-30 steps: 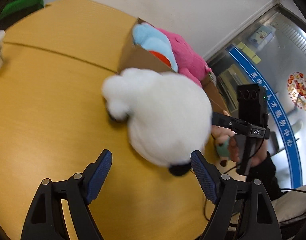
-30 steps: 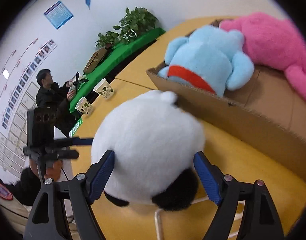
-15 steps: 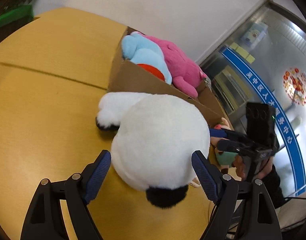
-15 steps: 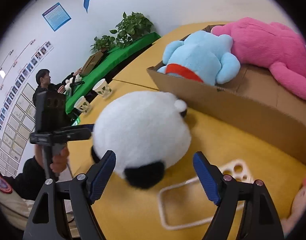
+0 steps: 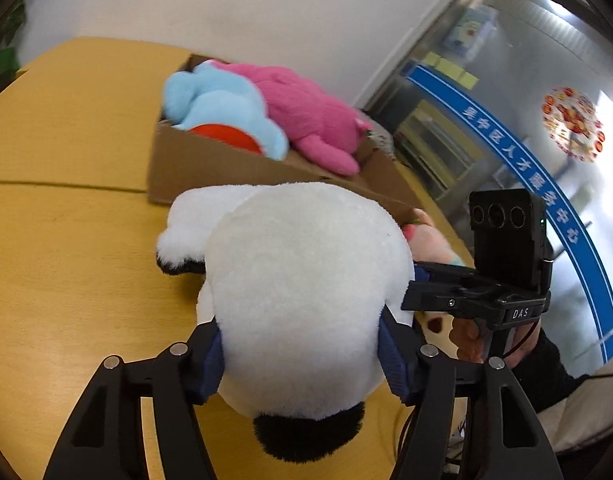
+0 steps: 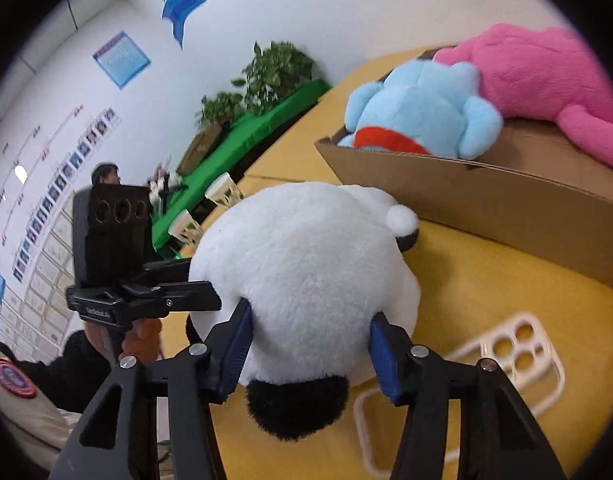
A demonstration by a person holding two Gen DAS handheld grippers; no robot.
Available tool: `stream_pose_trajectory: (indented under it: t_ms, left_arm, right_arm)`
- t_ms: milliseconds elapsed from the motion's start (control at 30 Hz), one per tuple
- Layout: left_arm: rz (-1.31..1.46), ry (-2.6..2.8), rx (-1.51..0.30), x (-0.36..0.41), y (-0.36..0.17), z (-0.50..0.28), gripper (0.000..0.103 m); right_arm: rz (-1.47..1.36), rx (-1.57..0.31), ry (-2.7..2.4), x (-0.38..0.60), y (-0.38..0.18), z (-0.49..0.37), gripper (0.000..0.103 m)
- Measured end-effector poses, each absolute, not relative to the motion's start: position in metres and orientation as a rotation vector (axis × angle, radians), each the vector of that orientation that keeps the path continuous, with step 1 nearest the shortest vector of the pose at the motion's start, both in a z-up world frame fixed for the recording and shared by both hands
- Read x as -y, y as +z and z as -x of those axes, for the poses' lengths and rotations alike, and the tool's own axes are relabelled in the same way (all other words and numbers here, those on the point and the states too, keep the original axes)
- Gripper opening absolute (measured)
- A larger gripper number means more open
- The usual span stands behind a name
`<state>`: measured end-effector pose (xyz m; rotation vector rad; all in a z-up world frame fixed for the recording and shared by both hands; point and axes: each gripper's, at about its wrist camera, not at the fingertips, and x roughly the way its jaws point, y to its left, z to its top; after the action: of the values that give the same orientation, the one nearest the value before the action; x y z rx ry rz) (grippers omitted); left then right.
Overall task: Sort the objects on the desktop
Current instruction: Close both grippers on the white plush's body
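left claw (image 5: 300, 354): black open-frame arms, blue ribbed pads, silver screws
right claw (image 6: 310, 350): same black frame, blue pads, silver screws; "DAS" marked mount, three-lens black box
hand (image 5: 468, 334): bare skin
sleeves: black cuffs, beige jacket, round red-blue patch

Panda plush (image 5: 306, 288) is clamped between the pads of the left gripper (image 5: 302, 354) and likewise between those of the right gripper (image 6: 310, 350), resting on the table (image 5: 78, 264). Cardboard box (image 6: 478, 196) is placed just beyond the plush, ahead of both tools, with two plush toys (image 5: 262, 120) laid side by side in it. A phone case (image 6: 506, 356) is laid on the table right of the right gripper, partly under its right finger, and paper cups (image 6: 222, 192) are seen further ahead to its left.
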<state>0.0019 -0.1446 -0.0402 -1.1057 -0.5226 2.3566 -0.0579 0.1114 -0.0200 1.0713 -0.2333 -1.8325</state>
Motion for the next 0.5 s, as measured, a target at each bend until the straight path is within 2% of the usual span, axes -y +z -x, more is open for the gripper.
stream_pose_trajectory:
  t_ms: [67,100,200,300,367,400,433,467,500]
  left_arm:
    - [1.125,2.344,0.522,0.141,-0.051,0.003,0.083]
    - [1.135,2.337,0.522,0.140,-0.057,0.006,0.093]
    - [1.128,2.350,0.524,0.142,-0.060,0.008,0.095]
    - [1.122,2.375,0.519,0.148,-0.055,0.009,0.101]
    - [1.122,2.350,0.526,0.148,-0.060,0.012,0.101]
    - [1.122,2.336,0.530,0.148,-0.062,0.013,0.097]
    - [1.120,2.309,0.541,0.146,-0.065,0.015,0.087]
    - [1.113,2.318,0.536,0.145,-0.066,0.014,0.086]
    - [1.111,2.328,0.529,0.144,-0.065,0.013,0.080]
  right_arm:
    - [-1.127,0.219,-1.850,-0.117,-0.034,0.054,0.064]
    - [-1.157,0.209,-1.859,-0.119,-0.041,0.052,0.067]
    - [-1.155,0.232,-1.869,-0.124,-0.045,0.050,0.074]
    - [-1.120,0.173,-1.913,-0.124,-0.035,0.052,0.078]
    - [-1.116,0.159,-1.912,-0.122,-0.033,0.056,0.078]
    - [-1.125,0.167,-1.895,-0.119,-0.036,0.059,0.078]
    - [-1.131,0.172,-1.863,-0.114,-0.039,0.061,0.078]
    - [-1.138,0.178,-1.844,-0.108,-0.043,0.061,0.078]
    - [-1.146,0.183,-1.828,-0.103,-0.048,0.060,0.074]
